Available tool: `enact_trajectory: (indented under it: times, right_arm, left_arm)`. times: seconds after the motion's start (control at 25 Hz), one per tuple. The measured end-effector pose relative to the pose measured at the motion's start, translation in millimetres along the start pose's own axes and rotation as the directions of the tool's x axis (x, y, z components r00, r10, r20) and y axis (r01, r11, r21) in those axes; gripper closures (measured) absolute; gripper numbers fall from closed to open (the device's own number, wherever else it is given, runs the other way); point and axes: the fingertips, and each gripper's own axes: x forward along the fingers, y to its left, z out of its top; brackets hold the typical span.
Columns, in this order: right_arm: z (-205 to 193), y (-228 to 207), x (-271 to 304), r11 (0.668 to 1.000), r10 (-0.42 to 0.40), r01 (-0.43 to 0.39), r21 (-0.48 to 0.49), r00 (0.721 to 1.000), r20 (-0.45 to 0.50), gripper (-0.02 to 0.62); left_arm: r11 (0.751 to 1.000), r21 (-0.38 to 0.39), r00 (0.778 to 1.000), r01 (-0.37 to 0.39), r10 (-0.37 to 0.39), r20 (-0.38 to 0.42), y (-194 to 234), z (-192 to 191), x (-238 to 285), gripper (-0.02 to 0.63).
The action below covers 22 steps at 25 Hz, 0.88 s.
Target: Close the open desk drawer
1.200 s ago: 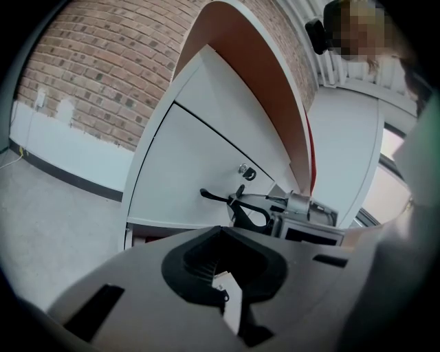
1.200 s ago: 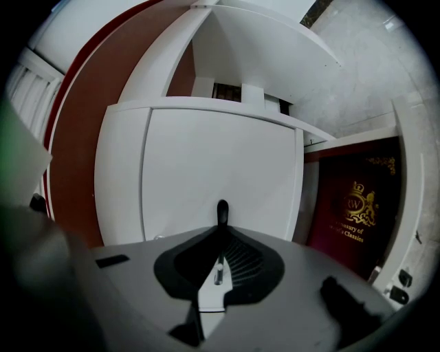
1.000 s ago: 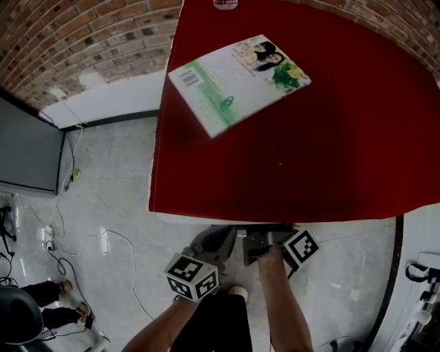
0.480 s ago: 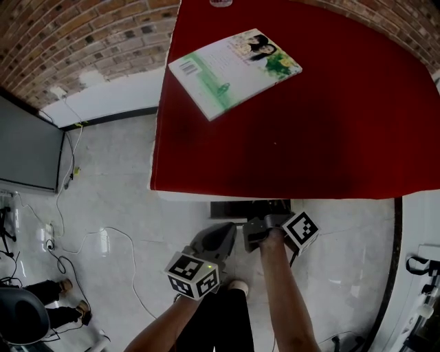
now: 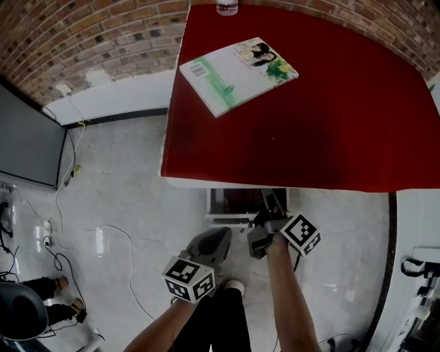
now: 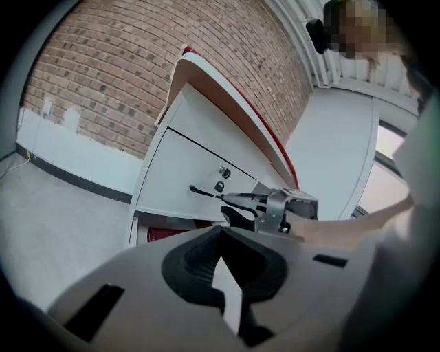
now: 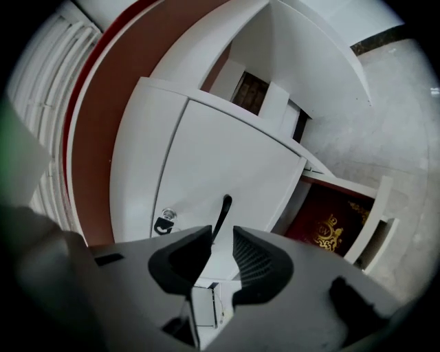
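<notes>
The red desk top [image 5: 330, 124] is filling the head view, with the open drawer [image 5: 237, 201] jutting out at its 6 o'clock edge. The right gripper [image 7: 221, 237], its jaws just opening, is straddling the black handle [image 7: 223, 212] without pinching it. The left gripper [image 6: 220, 232], at its 7 o'clock, is hanging pressed together, empty.

Book [image 5: 238, 73] lies far-left on bench [image 5: 330, 117]; bottle [image 5: 227, 7] at its far edge. Drawer [image 5: 237, 203] juts out under the near edge. Right hand-held gripper [image 5: 262, 218] at the drawer's near-right side; left hand-held gripper [image 5: 221, 237] nearer, to its left.
</notes>
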Motion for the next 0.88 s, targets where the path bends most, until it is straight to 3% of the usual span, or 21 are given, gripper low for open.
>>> enact_trajectory:
  times: [0.28,0.4,0.56,0.72,0.8,0.88]
  right_arm:
    - [-16,1,-48,0.99,-0.046,0.049,-0.135,0.999,0.027,0.495]
    - [-22,-6,-78,0.952,-0.107,0.123,-0.279,0.992,0.073,0.497]
    - [-23,9,-119,0.826,-0.164,0.229,-0.516,0.972,0.169,0.562]
    - [-39,52,-147,0.64,-0.129,0.21,-0.739,0.978,0.166,0.581]
    - [-53,70,-158,0.58,-0.117,0.189,-0.792,0.982,0.148,0.583]
    - [-64,85,-169,0.545,-0.133,0.205,-0.813,0.978,0.157,0.583]
  left_arm:
    - [0.999,0.026,1.0,0.023,-0.023,0.015,-15,1,-11,0.598]
    - [0.997,0.066,0.999,0.035,-0.036,0.027,-23,2,-15,0.598]
    - [0.99,0.131,0.999,0.042,-0.045,0.021,-36,3,-23,0.598]
    - [0.982,0.184,0.998,0.048,-0.054,0.027,-50,10,-36,0.598]
    - [0.976,0.211,0.998,0.055,-0.061,0.022,-56,12,-43,0.598]
    - [0.97,0.236,0.998,0.064,-0.068,0.011,-63,12,-50,0.598]
